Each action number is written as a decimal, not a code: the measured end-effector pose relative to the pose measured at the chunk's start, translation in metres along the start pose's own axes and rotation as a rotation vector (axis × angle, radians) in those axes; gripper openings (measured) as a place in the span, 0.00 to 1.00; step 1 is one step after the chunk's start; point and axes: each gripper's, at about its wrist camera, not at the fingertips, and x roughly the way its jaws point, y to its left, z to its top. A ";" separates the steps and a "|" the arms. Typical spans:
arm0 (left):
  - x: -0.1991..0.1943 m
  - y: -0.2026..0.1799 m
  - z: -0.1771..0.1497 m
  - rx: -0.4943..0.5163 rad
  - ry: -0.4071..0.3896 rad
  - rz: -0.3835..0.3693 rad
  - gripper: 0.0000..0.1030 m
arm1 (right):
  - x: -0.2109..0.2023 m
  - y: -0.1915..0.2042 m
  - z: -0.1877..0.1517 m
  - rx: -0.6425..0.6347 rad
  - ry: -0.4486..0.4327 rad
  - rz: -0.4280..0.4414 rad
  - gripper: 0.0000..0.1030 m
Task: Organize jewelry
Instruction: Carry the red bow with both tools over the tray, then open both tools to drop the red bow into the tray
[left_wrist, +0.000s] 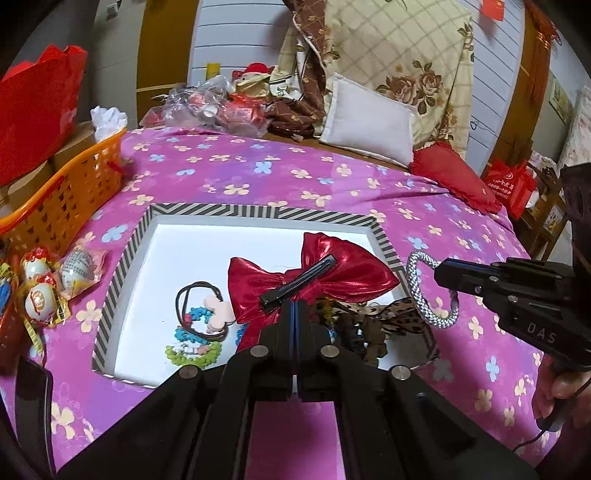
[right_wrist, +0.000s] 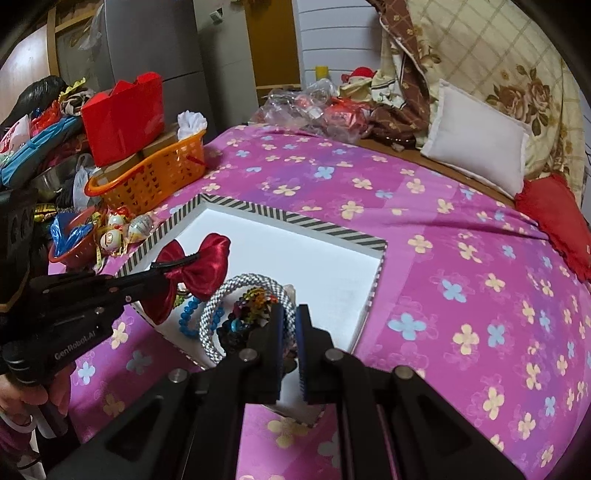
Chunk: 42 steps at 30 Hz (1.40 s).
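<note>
The left gripper (left_wrist: 295, 306) is pinched tight on the red bow clip (left_wrist: 310, 280) above the striped tray (left_wrist: 258, 212). Beside it, the right gripper (right_wrist: 290, 317) clamps the silver rope bangle (right_wrist: 247, 282), jaws slightly apart.

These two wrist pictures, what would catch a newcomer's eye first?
A shiny red bow with a black clip, pinched by the left gripper above the striped tray. Beside it, the right gripper holds a silver bracelet, all over a pink flowered bedspread.
</note>
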 end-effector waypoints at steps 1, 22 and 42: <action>0.001 0.002 0.000 -0.004 0.000 0.002 0.00 | 0.002 0.000 0.000 0.001 0.004 -0.001 0.06; 0.047 0.033 -0.006 -0.131 0.051 0.061 0.00 | 0.082 -0.004 0.012 0.051 0.096 -0.035 0.06; 0.073 0.034 -0.019 -0.144 0.075 0.117 0.00 | 0.117 -0.004 -0.005 0.028 0.150 -0.073 0.14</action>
